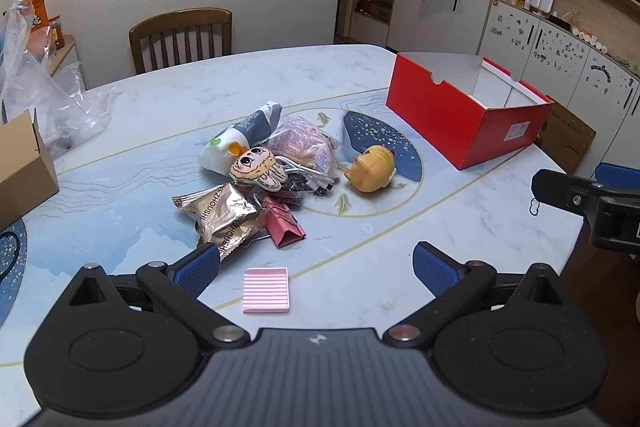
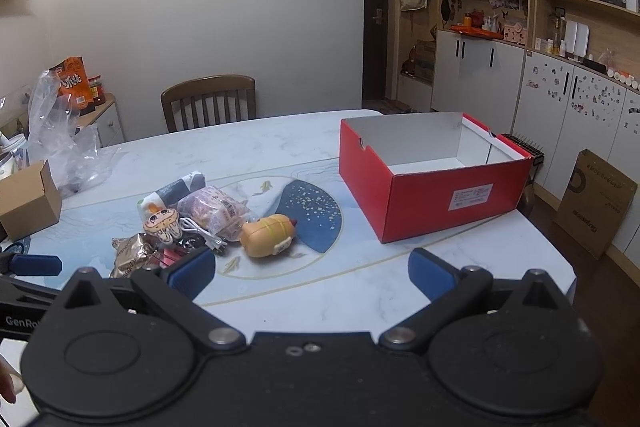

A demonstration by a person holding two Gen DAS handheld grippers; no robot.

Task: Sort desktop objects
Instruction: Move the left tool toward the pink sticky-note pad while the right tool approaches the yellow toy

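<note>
The pink sticky-note pad (image 1: 266, 290), lying between the wide-open, empty left gripper (image 1: 316, 269) jaws, looked light, stiff, best pinched edgewise.

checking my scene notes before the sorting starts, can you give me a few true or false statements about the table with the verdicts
1. The red box is open and shows nothing inside. True.
2. The pink striped notepad lies inside the red box. False: it lies on the table, apart from the pile, between the left gripper's fingers in the view.
3. Both grippers hold nothing. True: the left gripper and the right gripper are open.
4. The yellow toy figure sits on top of the gold snack packet. False: it lies on the table at the pile's side nearest the box.
5. The white cable is in the pile. True.
</note>
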